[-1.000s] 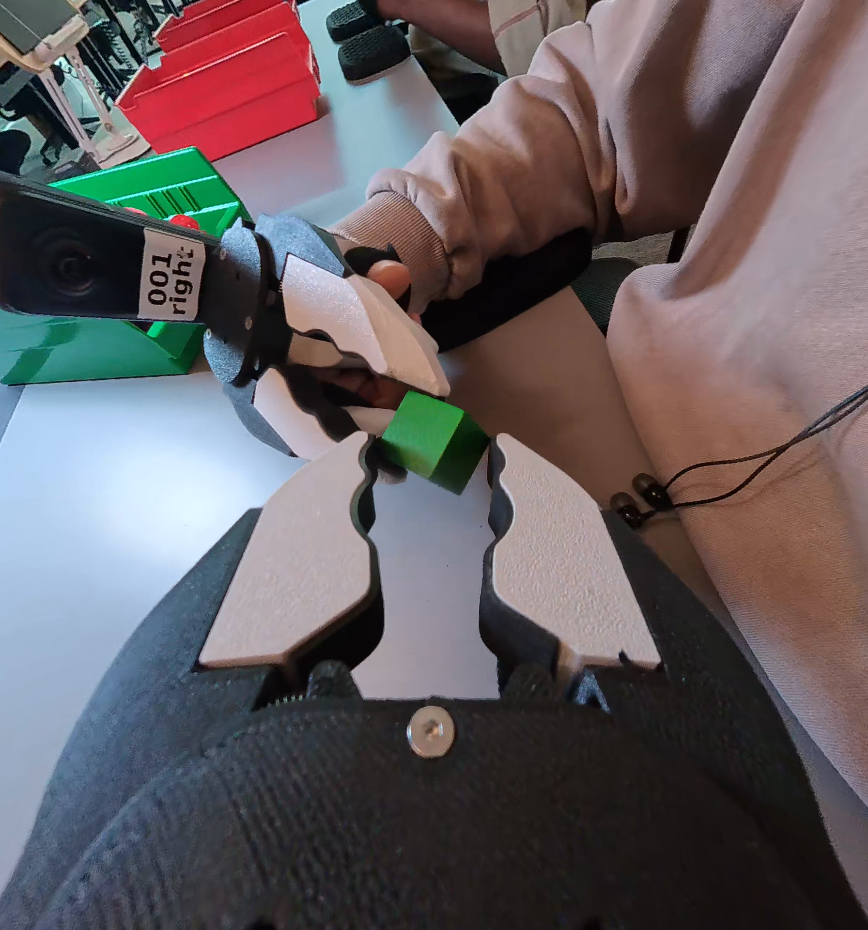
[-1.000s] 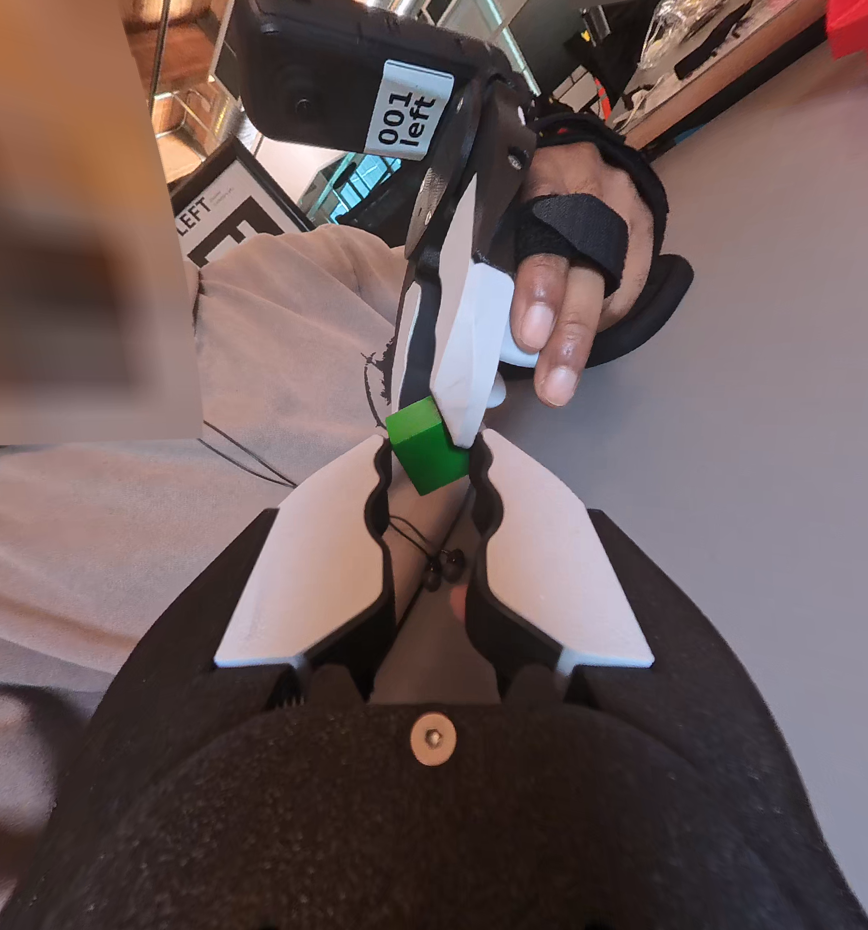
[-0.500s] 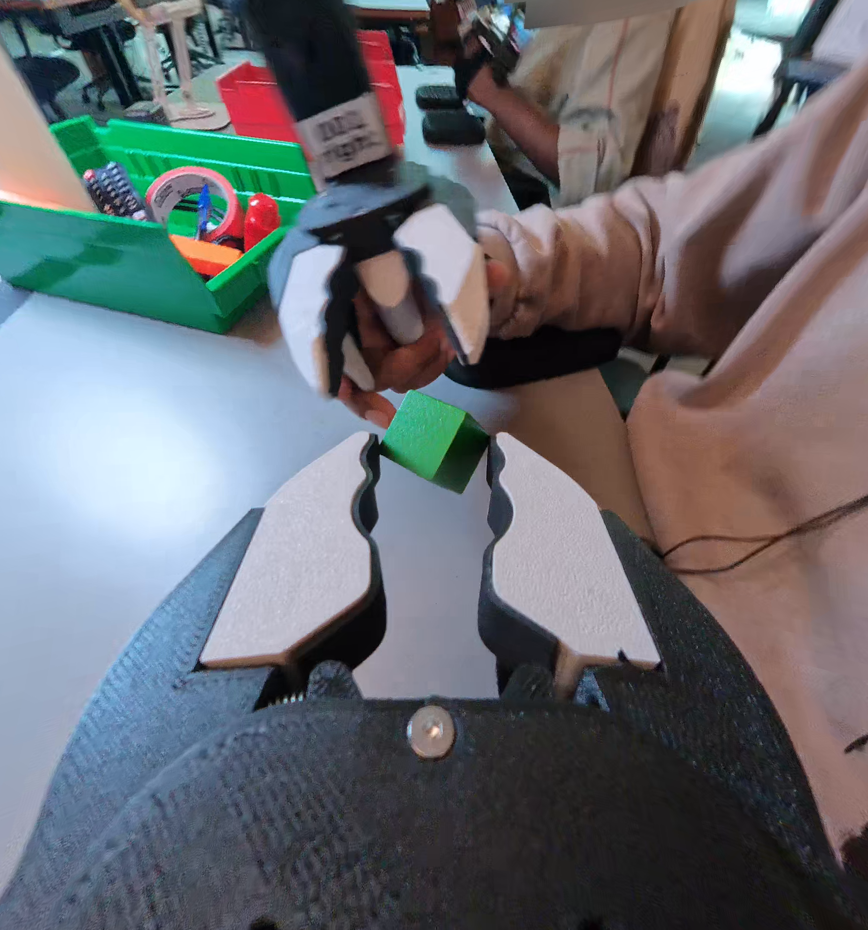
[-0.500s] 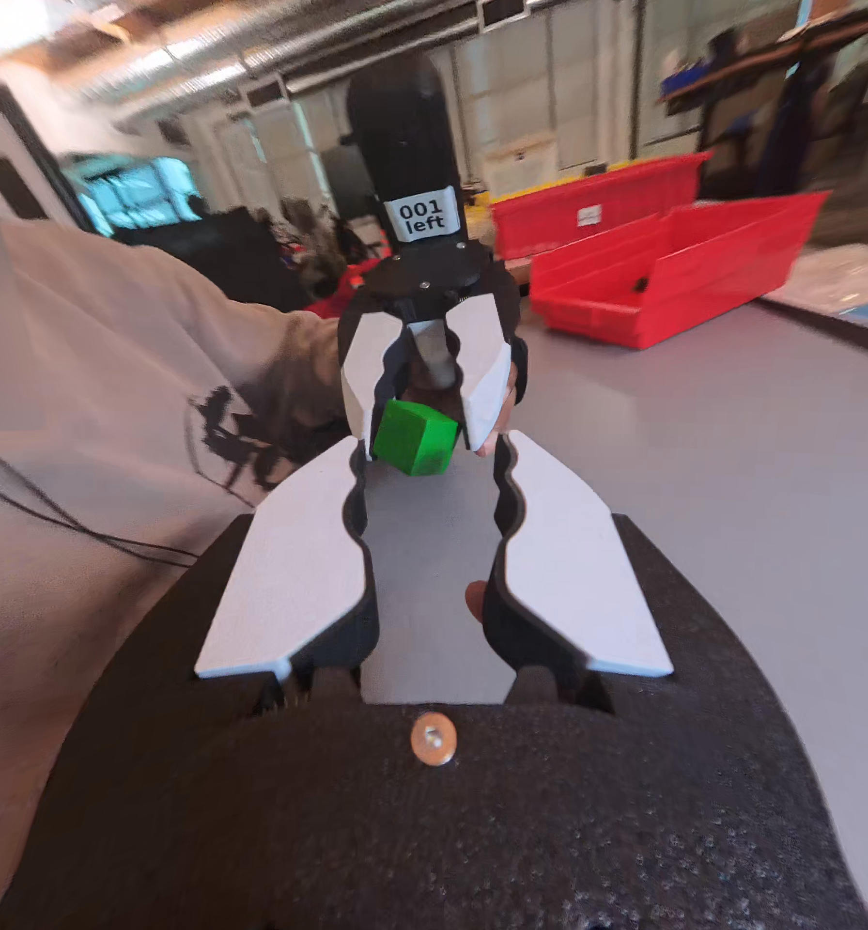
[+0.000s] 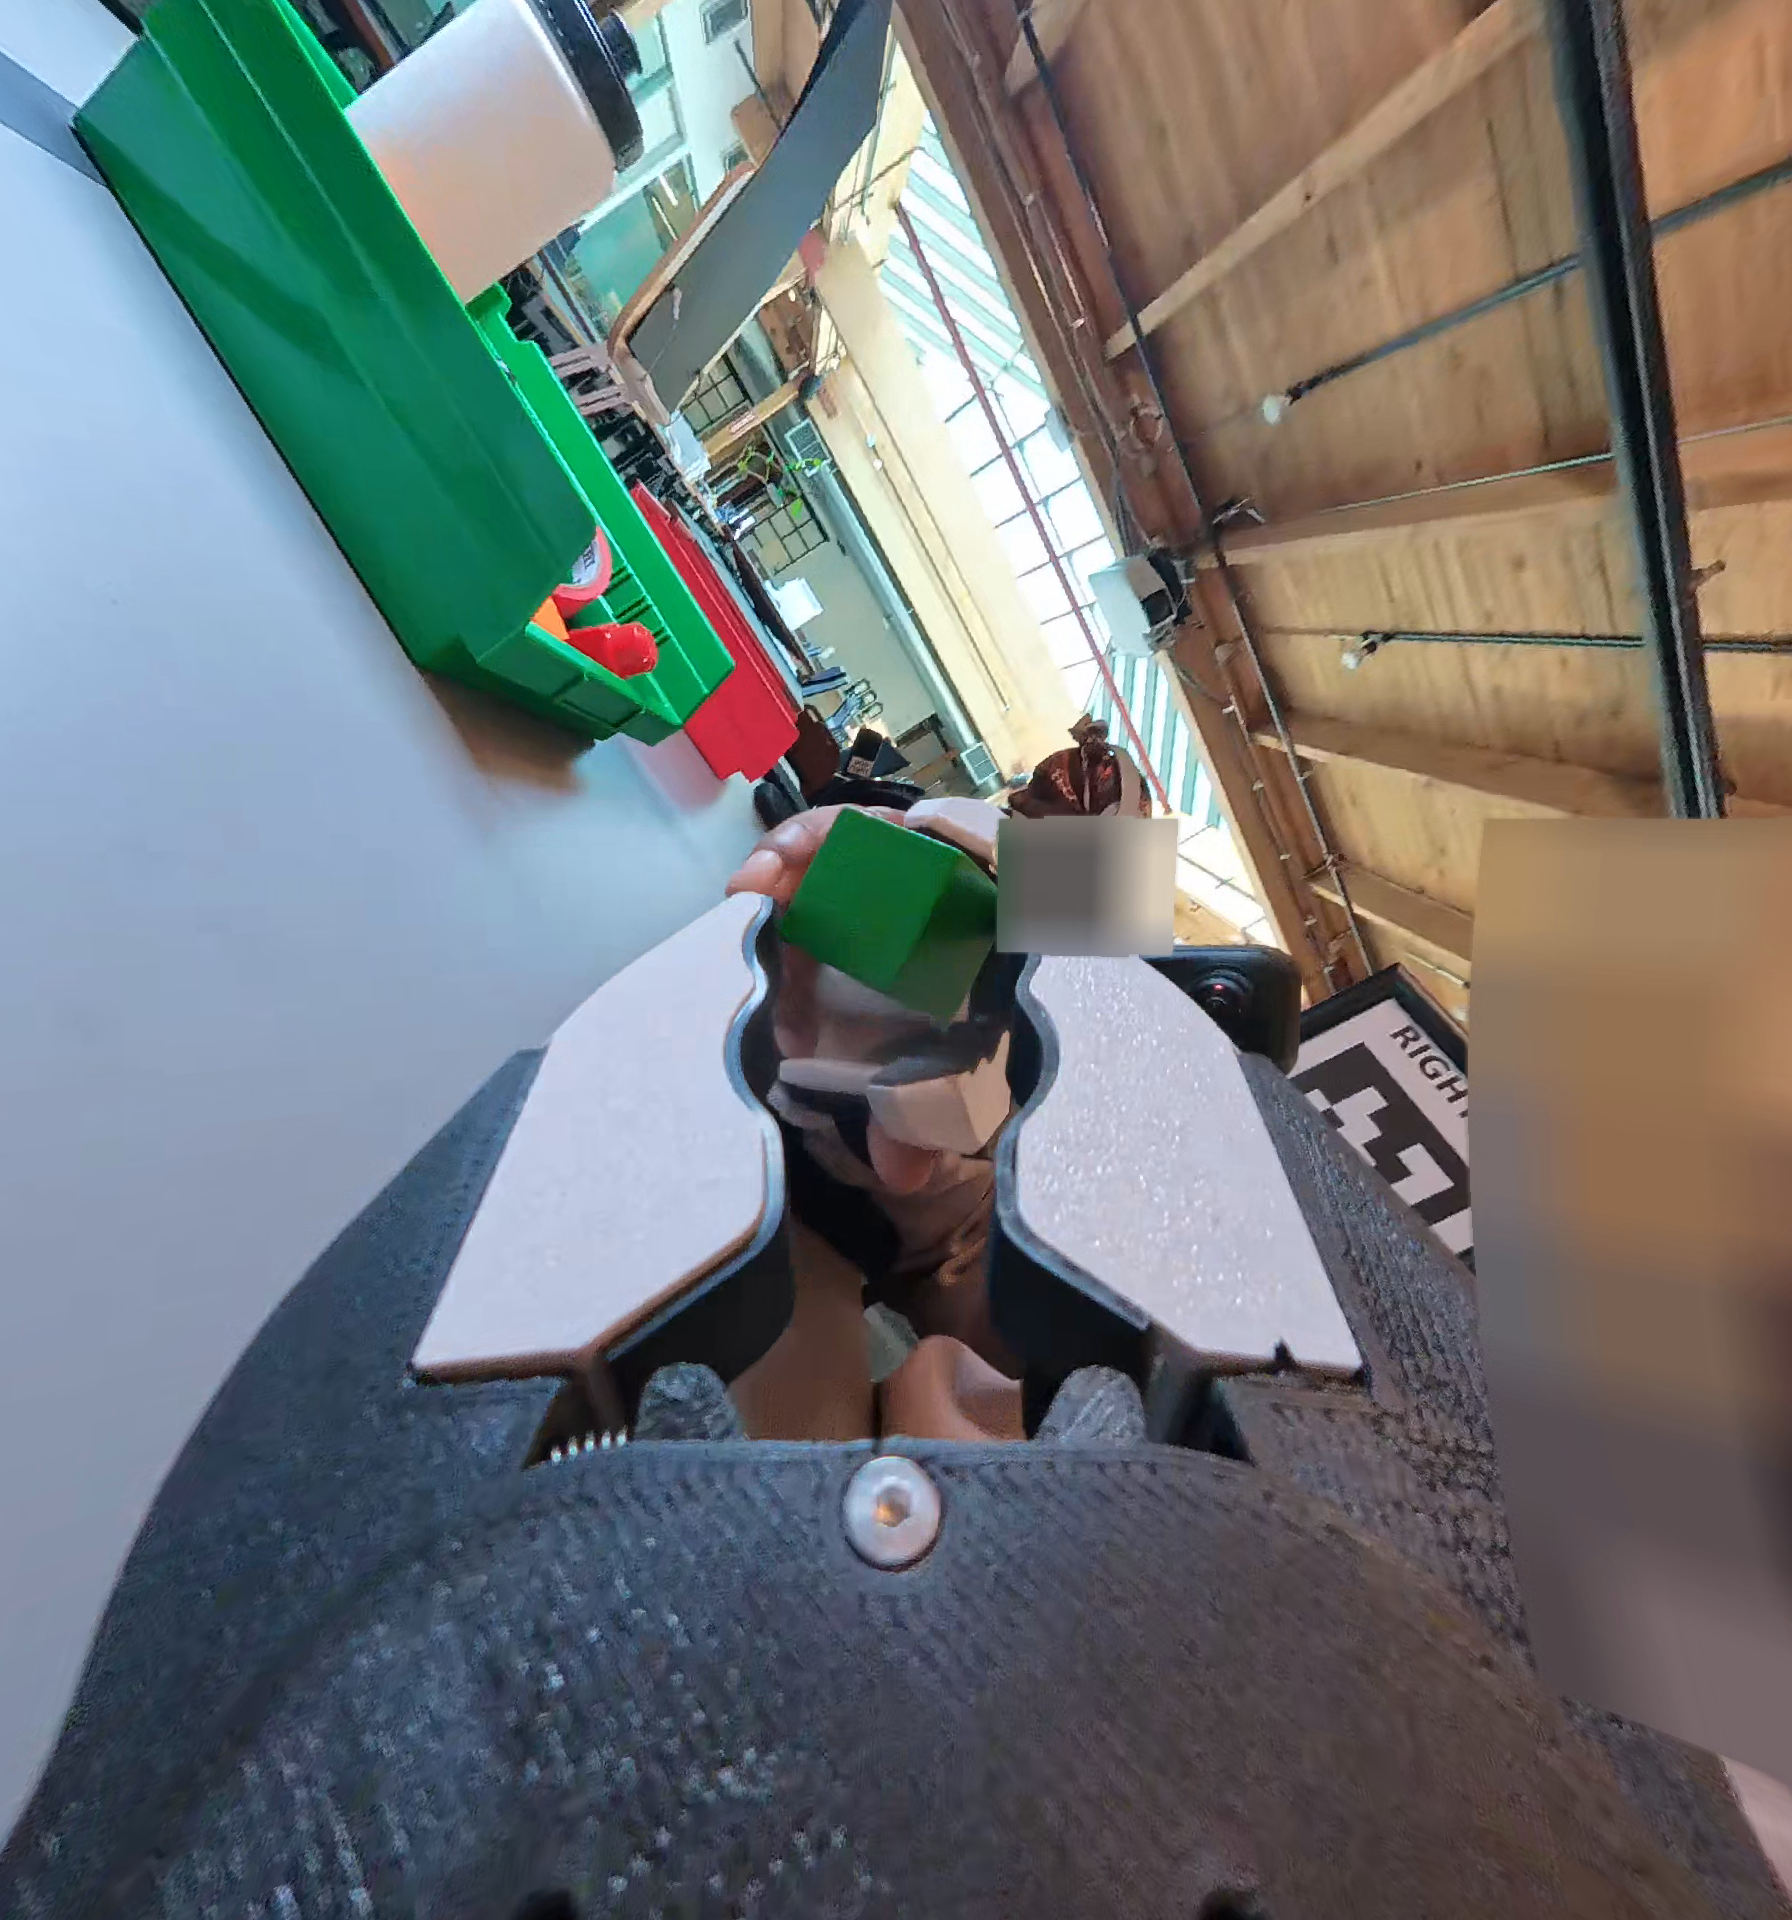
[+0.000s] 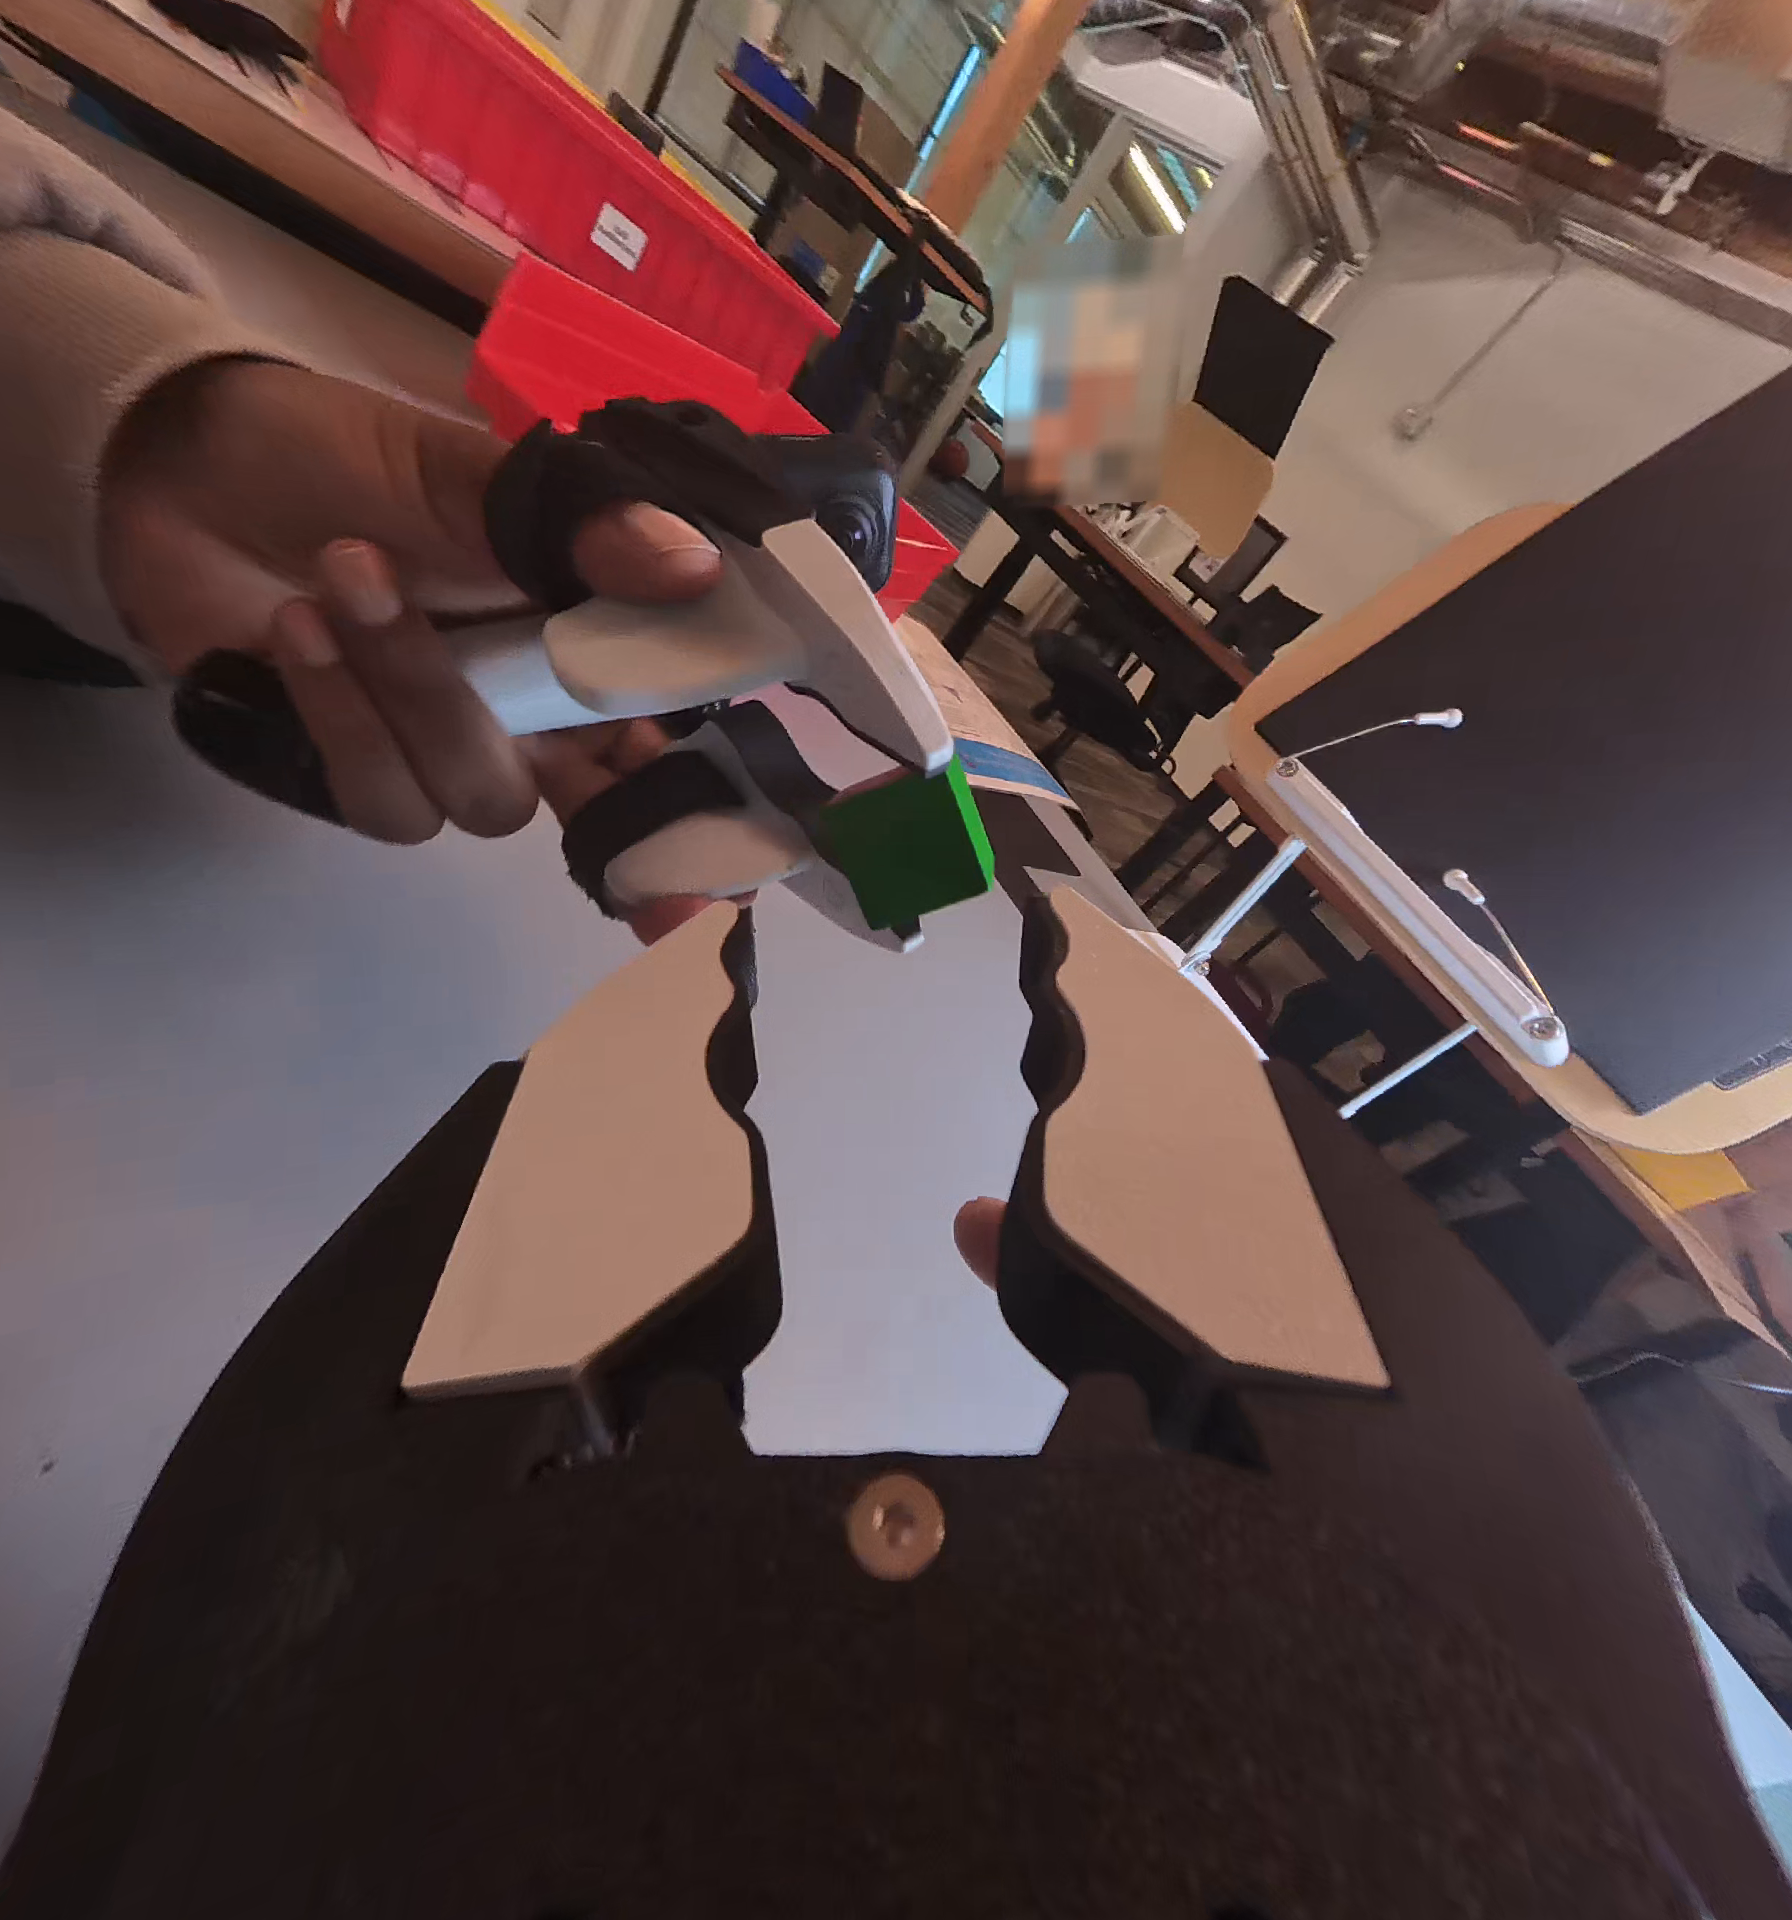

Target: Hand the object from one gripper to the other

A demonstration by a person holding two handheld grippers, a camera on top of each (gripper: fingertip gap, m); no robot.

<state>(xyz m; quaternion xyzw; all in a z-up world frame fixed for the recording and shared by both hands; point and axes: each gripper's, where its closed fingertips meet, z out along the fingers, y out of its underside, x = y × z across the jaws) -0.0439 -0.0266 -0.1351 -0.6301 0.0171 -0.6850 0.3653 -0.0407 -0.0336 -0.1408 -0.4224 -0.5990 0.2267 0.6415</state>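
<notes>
A green block [image 5: 887, 925] sits clamped between the tips of my left gripper [image 5: 892, 940]. In the right wrist view the left gripper [image 6: 918, 852] shows side-on in a person's hand [image 6: 352, 623], its two white fingers pinching the green block [image 6: 907, 852] top and bottom. My right gripper [image 6: 892, 914] is open and empty, with its fingertips just below and either side of the block and not touching it. Part of the right gripper [image 5: 913, 1101] shows behind the left fingers.
A green bin [image 5: 352, 364] with a tape roll and red items stands on the grey table [image 5: 144, 831]. A white cylinder [image 5: 487, 135] stands by it. Red bins [image 6: 601, 239] lie at the back. A dark screen [image 6: 1598, 779] is to the right. The grippers are tip to tip, or close to it.
One second ago both grippers were on the block. The right one has opened and drawn back slightly. Both grippers have swung round, and the block stays in the left.
</notes>
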